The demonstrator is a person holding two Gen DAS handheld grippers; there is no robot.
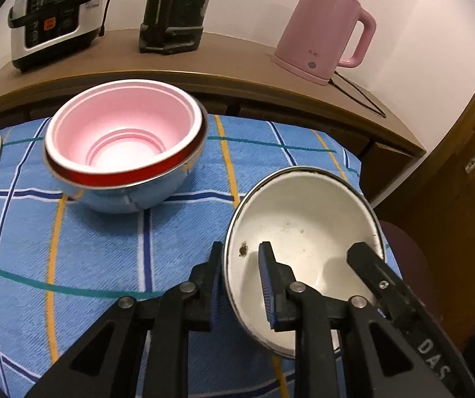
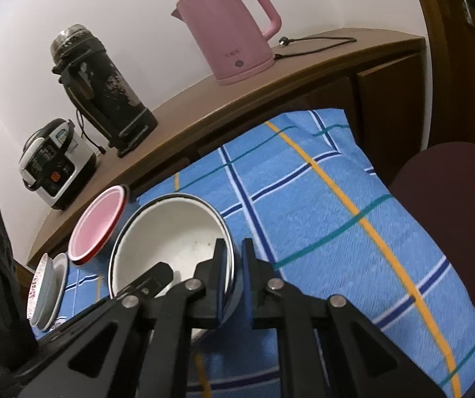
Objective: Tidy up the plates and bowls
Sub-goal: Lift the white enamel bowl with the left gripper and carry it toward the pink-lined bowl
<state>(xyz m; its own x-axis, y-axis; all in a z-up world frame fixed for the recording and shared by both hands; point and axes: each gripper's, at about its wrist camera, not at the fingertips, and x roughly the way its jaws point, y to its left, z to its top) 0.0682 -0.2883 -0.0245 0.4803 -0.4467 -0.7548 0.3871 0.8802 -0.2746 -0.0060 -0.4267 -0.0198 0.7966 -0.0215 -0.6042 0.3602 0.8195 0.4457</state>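
Note:
A white enamel bowl with a dark rim is tilted above the blue checked cloth, held from both sides. My left gripper is shut on its left rim, one finger outside and the blue pad inside. My right gripper is shut on the opposite rim of the same bowl; one of its fingers shows inside the bowl in the left wrist view. A stack of bowls, pink inside red inside steel, stands on the cloth behind. Stacked plates lie at the far left.
A wooden counter behind the cloth carries a pink kettle with its cord, a black thermos and a rice cooker. A dark red chair seat stands beside the table's right edge.

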